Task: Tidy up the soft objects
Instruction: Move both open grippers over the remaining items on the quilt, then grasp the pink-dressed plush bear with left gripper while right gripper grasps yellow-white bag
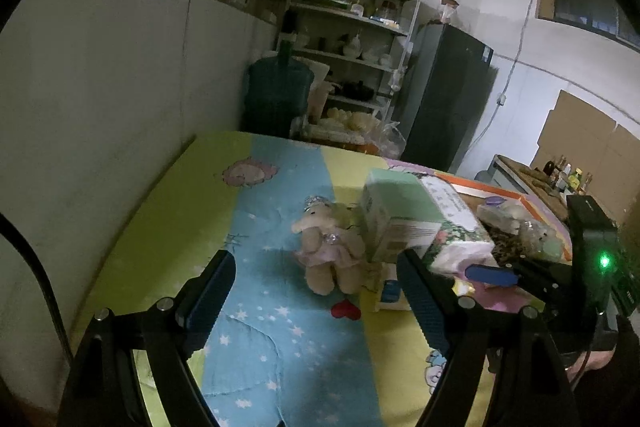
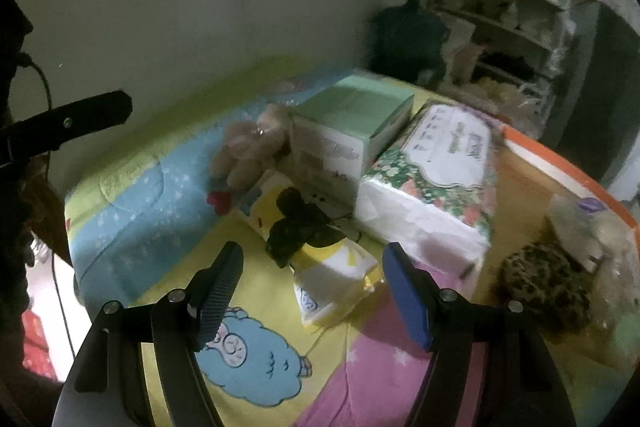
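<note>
A beige plush bear in a pink dress lies on the colourful quilt, against a green tissue box. My left gripper hangs open just short of the bear, nothing between its fingers. In the right wrist view a small yellow-and-white tissue pack with a black bow on it lies just ahead of my right gripper, partly between its open fingers; the pads do not touch it. The bear lies farther back on the left.
A floral tissue pack leans beside the green box. An orange-rimmed tray on the right holds a leopard-print soft item and a clear bag. A wall runs along the left; shelves and a water jug stand behind.
</note>
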A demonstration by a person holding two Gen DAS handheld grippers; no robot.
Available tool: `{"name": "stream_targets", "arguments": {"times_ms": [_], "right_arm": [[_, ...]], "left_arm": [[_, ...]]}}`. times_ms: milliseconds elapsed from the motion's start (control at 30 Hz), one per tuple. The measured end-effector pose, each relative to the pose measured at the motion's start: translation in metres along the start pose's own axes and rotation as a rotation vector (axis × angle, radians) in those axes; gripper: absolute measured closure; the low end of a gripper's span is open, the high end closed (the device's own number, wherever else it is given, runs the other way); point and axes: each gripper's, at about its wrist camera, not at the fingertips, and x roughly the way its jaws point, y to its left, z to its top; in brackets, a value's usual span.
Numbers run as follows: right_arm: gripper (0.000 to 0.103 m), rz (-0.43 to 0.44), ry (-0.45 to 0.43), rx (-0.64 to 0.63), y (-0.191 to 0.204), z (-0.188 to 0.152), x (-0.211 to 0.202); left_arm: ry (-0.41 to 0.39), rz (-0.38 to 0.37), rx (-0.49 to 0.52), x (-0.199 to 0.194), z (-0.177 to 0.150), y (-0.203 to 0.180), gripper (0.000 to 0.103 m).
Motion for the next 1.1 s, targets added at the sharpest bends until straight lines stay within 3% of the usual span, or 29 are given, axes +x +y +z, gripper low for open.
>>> {"name": "stream_targets", "arguments": {"times_ms": [400, 500, 600, 1100], "right_arm": [[0.030, 0.001, 0.084, -0.173, 0.006, 0.007, 0.032], [0.047, -0.015, 0.094, -0.153, 0.007, 0.005, 0.034], [0.051, -0.012, 0.093, -0.095, 0.008, -0.001, 0.028], [0.053, -0.001, 0.028, 0.144, 0.005, -0.020, -0.004]], "left_arm": [[0.079, 0.011, 0.022, 0.048, 0.012, 0.005, 0.021], [0.113, 0.017, 0.044, 0.066, 0.016, 0.001, 0.021], [0.165, -0.007, 0.056, 0.086, 0.016, -0.001, 0.021], [0.317, -0.015, 0.064, 0.136, 0.003, -0.016, 0.021]]}}
